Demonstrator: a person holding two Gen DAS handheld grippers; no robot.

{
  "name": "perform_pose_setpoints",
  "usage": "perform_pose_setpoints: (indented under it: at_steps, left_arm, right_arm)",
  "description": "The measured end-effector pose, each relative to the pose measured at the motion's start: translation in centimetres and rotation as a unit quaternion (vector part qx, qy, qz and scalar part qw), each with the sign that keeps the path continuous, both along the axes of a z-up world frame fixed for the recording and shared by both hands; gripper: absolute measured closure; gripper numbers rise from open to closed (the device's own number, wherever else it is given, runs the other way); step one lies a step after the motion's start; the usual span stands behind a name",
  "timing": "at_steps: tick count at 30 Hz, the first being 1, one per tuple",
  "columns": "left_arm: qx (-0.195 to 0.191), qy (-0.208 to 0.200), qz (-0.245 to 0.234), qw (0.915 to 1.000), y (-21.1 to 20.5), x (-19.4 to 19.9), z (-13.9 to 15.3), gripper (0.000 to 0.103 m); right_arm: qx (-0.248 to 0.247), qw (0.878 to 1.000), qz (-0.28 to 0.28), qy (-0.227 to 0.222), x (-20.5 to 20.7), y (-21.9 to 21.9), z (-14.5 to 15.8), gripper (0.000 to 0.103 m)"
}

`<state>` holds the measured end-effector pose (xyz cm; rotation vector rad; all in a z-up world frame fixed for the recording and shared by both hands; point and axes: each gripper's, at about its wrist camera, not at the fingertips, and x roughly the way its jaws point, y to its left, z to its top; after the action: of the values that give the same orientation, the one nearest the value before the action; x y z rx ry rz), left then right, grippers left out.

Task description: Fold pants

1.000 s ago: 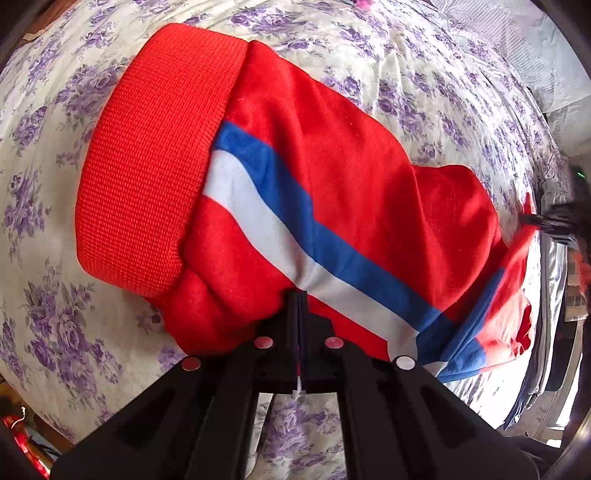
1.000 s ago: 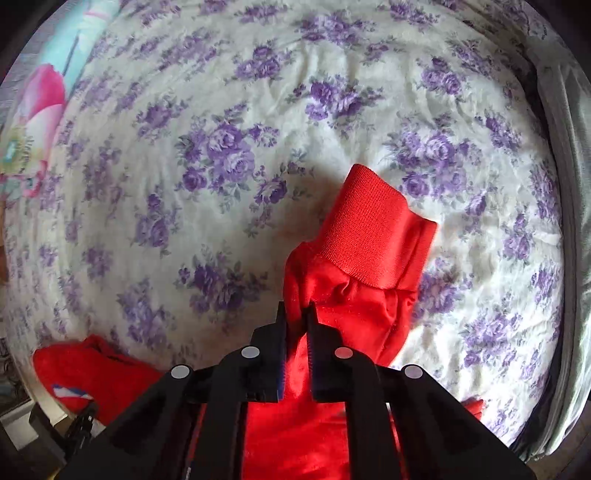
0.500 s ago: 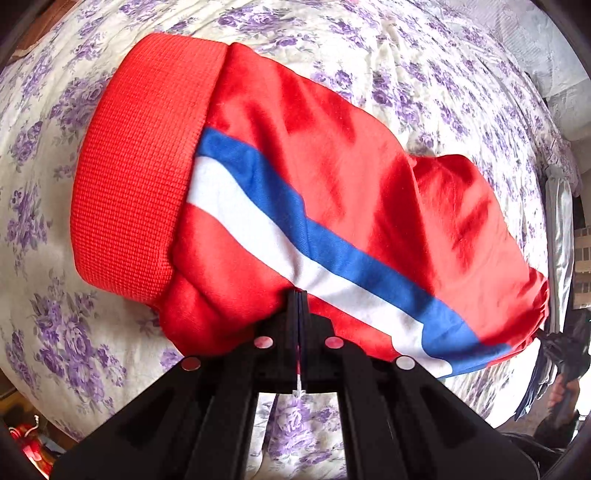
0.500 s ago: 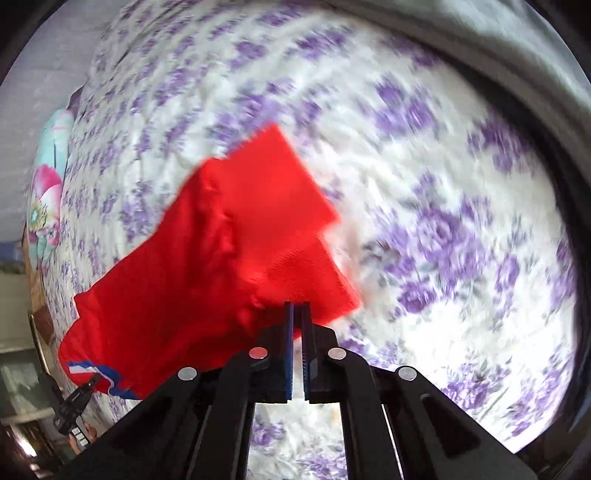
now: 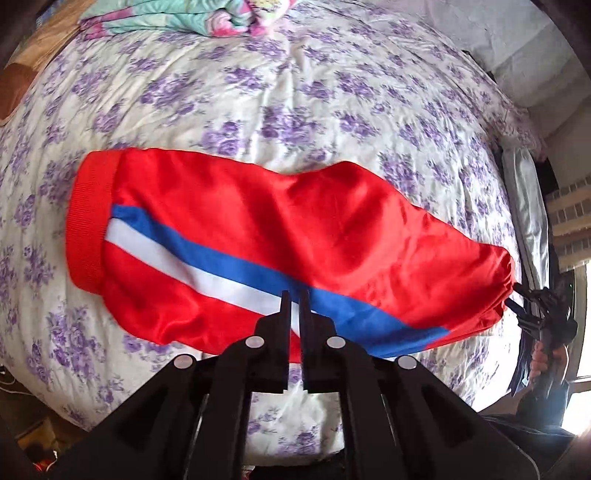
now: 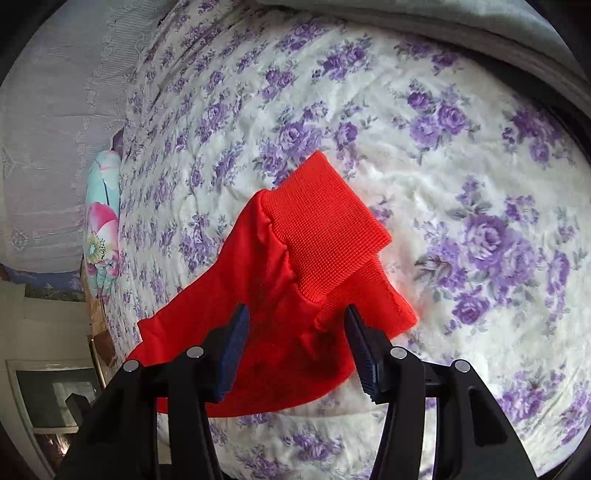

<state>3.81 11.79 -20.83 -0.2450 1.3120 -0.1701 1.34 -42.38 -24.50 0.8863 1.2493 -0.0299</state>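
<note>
Red pants (image 5: 280, 225) with a blue and white side stripe lie stretched across the flowered bed, ribbed cuff (image 5: 90, 221) at the left. My left gripper (image 5: 294, 295) is nearly shut, a narrow gap between its fingers, over the stripe at the near edge; whether it pinches cloth I cannot tell. In the right wrist view the pants (image 6: 266, 295) lie bunched with a ribbed cuff (image 6: 325, 225) on top. My right gripper (image 6: 295, 314) is open, its fingers on either side of the cloth, holding nothing. It also shows at the pants' right end in the left wrist view (image 5: 535, 306).
The bedspread (image 5: 295, 92) is white with purple flowers. A folded turquoise and pink blanket (image 5: 184, 16) lies at the far end of the bed, also in the right wrist view (image 6: 101, 221). A grey sheet (image 6: 443, 22) runs along the bed's edge.
My right gripper has opened and let go of the pants. The pants have been spread out flatter across the bed. My left gripper has pulled back and its fingers have parted slightly.
</note>
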Motion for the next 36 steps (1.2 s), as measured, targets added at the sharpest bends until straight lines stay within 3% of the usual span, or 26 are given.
perform_pose_setpoints:
  at_steps: [2,4,7,11,14,16,17,19,21,24,27,31,36]
  left_arm:
    - [0.000,0.018,-0.014,0.9997,-1.8,0.5,-1.6,0.094]
    - [0.003,0.050,-0.015,0.9986,-2.6,0.6,-4.4,0.094]
    - [0.009,0.086,0.001,0.9962,-2.2,-0.3,-7.3,0.096]
    - [-0.008,0.071,0.011,0.9974,-1.0,-1.4,-7.0,0.096]
    - [-0.027,0.067,0.021,0.9972,-0.1,-1.8,-7.3,0.096]
    - [-0.037,0.066,0.027,0.9968,0.2,-2.0,-7.5,0.096]
    - [-0.038,0.066,0.028,0.9967,0.3,-1.9,-7.3,0.097]
    - [-0.019,0.061,0.027,0.9976,0.6,-2.1,-6.7,0.097]
    - [0.010,0.051,0.027,0.9983,0.7,-2.5,-5.8,0.097]
    - [0.011,0.034,0.038,0.9986,1.8,-3.1,-4.5,0.096]
    - [-0.001,0.021,0.050,0.9985,2.3,-2.8,-3.6,0.096]
    - [0.010,0.018,0.058,0.9981,2.2,-1.2,-3.4,0.096]
    - [0.053,0.019,0.072,0.9958,2.7,0.5,-2.9,0.096]
  right_arm:
    - [-0.011,1.000,-0.009,0.010,0.2,0.2,-0.8,0.061]
    - [-0.019,1.000,-0.004,0.004,0.0,0.3,-0.3,0.083]
    - [-0.012,1.000,0.001,0.009,-1.0,0.2,0.6,0.089]
    - [-0.020,1.000,0.006,0.018,-2.8,0.3,1.7,0.089]
    - [-0.035,0.998,0.015,0.043,-2.9,0.4,0.2,0.088]
    - [-0.058,0.995,0.028,0.077,-2.5,0.7,-1.3,0.073]
    - [-0.063,0.994,0.034,0.083,-2.5,0.9,-1.3,0.073]
    - [-0.089,0.989,0.066,0.095,-2.6,1.6,-0.2,0.062]
    - [-0.109,0.983,0.112,0.095,-2.8,2.8,1.7,0.060]
    - [-0.102,0.975,0.189,0.061,-1.9,6.0,4.7,0.060]
    - [-0.107,0.953,0.282,-0.002,1.7,11.9,6.7,0.051]
    - [-0.085,0.913,0.394,-0.068,8.0,21.7,6.2,0.049]
    - [-0.092,0.852,0.510,-0.076,14.7,33.1,3.7,0.049]
